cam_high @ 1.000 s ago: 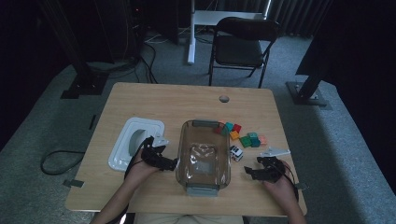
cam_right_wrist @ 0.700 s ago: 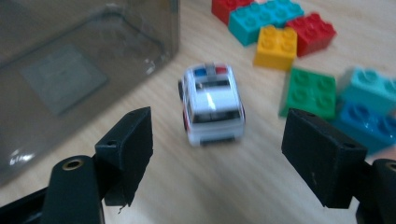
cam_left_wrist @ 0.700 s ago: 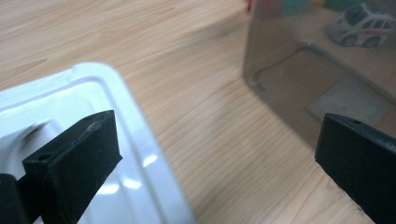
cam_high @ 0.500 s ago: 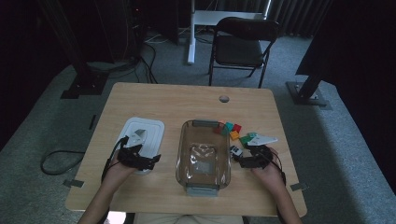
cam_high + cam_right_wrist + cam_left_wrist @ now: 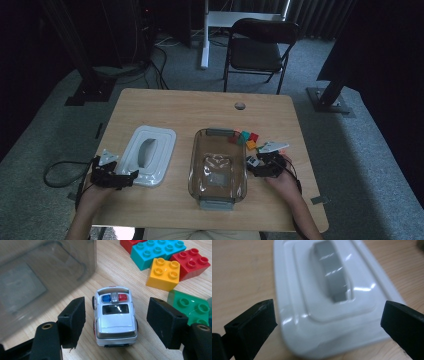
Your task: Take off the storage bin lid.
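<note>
Care suits this grasp: right tool (image 5: 115, 322), jaws open astride the toy police car (image 5: 115, 315) on the tabletop beside the clear container (image 5: 218, 165), should probably close squarely on its sides, while the open left tool (image 5: 327, 322) faces the white lid (image 5: 322, 290).

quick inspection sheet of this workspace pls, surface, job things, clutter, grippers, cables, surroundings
surface: wooden table, with a small round plug near its far edge
job's things: toy police car on the table between the right jaws, not touched; clear container mid-table, nothing seen inside; white lid lying left of it
clutter: toy bricks, red, teal, yellow and green, right of the container
grippers: left gripper open at the lid's near edge; right gripper open astride the car
cables: one loops on the floor left of the table
surroundings: folding chair beyond the table, grey carpet, dark stands
</note>
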A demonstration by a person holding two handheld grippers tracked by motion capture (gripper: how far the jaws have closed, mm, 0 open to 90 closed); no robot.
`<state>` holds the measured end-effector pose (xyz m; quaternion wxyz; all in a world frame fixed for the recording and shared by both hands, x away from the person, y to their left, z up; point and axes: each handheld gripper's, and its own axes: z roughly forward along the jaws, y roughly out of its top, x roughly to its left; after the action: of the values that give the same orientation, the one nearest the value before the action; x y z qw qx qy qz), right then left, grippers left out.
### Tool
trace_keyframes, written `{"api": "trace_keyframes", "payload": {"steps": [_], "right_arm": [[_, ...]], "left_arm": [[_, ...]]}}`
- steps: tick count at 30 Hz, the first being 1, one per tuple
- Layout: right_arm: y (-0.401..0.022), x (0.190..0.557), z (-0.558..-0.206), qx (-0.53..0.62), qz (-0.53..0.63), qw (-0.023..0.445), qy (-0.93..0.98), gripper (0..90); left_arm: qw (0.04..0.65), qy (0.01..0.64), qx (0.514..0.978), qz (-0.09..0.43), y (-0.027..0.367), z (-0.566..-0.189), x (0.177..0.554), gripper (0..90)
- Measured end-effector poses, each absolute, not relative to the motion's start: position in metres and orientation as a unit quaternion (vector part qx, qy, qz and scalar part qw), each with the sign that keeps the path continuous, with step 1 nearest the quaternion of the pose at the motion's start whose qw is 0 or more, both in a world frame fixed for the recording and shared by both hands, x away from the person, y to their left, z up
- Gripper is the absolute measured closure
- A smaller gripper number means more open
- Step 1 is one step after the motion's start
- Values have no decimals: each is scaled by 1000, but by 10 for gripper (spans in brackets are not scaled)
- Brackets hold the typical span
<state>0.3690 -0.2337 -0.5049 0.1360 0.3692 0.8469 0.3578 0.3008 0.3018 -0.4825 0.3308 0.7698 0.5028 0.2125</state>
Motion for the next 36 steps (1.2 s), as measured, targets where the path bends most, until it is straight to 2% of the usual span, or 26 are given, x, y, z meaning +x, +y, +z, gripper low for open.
{"api": "trace_keyframes", "payload": {"steps": [8,21,23,29,36], "right_arm": [[-233,370,-508,368,355,134,849,362],[-231,372,-514,363,343,122,858,420],[-231,372,-515,362,343,123,858,420],[-232,372,-515,363,343,125,857,453],[-232,372,-515,366,346,125,855,465]], "left_arm": [[327,506,771,208,307,-495,286,5],[359,410,821,172,222,-490,304,5],[359,410,821,172,222,-490,304,5],[377,369,834,161,187,-484,313,5],[376,350,843,162,162,-481,326,5]]}}
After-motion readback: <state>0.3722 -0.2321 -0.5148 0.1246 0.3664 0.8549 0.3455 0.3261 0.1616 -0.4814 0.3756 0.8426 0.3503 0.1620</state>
